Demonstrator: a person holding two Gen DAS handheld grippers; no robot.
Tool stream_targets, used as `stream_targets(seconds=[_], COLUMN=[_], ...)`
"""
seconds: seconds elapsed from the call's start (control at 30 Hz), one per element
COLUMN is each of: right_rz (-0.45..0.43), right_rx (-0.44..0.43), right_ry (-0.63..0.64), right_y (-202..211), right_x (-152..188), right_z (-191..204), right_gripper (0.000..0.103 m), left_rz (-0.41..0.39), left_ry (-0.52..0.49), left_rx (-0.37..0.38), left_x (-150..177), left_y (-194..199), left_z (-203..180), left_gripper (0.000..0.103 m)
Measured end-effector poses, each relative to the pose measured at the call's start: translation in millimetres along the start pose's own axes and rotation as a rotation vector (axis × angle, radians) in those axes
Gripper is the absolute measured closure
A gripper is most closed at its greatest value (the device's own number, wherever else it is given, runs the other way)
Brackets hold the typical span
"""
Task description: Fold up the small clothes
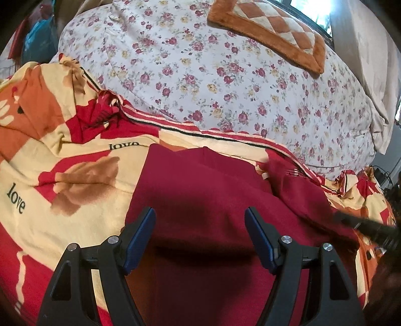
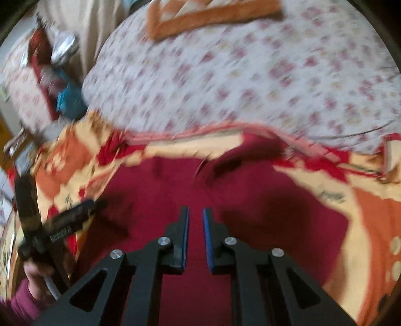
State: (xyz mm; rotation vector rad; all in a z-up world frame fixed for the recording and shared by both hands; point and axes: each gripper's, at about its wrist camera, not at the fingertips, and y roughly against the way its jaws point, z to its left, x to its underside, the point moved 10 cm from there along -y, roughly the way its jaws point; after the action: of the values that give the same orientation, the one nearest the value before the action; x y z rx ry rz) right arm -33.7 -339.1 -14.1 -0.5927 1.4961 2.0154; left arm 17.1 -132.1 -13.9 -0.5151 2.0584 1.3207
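Now the left gripper (image 1: 200, 223) hovers, jaws wide apart, over the dark red cloth garment (image 1: 200, 190) spread on the red-and-cream patterned bedspread (image 1: 62, 155) near its front edge; the right gripper (image 2: 195, 235) (view blurred) has its jaws nearly together, nothing between.

The garment (image 1: 208, 195) lies on the blanket (image 1: 75, 155), the quilt (image 1: 213, 87) behind it bearing a cushion (image 1: 270, 32).

Floral quilt (image 1: 225, 82) on bed, orange checked cushion (image 1: 270, 32), bright window (image 1: 310, 12), pale curtain (image 1: 371, 62)
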Motion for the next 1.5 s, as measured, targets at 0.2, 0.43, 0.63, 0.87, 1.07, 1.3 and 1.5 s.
stream_targets(seconds=[0.2,0.43,0.63,0.87,1.07,1.3,1.5], right_rz=[0.024,0.031,0.047,0.052,0.038,0.041,0.045], right_rx=[-0.002,0.174,0.240,0.233,0.210,0.177,0.175], right_ry=[-0.026,0.033,-0.016,-0.064,-0.120,-0.158,-0.159], right_y=[-11.8,-1.8,4.0,13.0,18.1,18.6,15.6], right_x=[16.2,15.1,17.9,21.9,24.0,23.6,23.8], right_z=[6.6,-20.1,-55.2,-83.5,-102.7,-108.6,-108.6], right_gripper=[0.060,0.048,0.043,0.035,0.034,0.034,0.034], left_rz=[0.013,0.066,0.109,0.174,0.185,0.240,0.292], left_ry=[-0.011,-0.035,-0.171,-0.315,-0.423,-0.466,-0.487], left_rx=[-0.004,0.016,0.006,-0.057,-0.197,-0.290,-0.298], left_x=[3.1,-4.1,-23.7,-37.4,-51.5,-55.1,-43.5], left_y=[-5.1,-10.9,-38.1,-89.3,-124.8,-172.1,-197.2], left_z=[-1.1,-26.4,-83.6,-148.1,-165.4,-164.3,-167.2], left_gripper=[0.049,0.049,0.049,0.049,0.049,0.053,0.090])
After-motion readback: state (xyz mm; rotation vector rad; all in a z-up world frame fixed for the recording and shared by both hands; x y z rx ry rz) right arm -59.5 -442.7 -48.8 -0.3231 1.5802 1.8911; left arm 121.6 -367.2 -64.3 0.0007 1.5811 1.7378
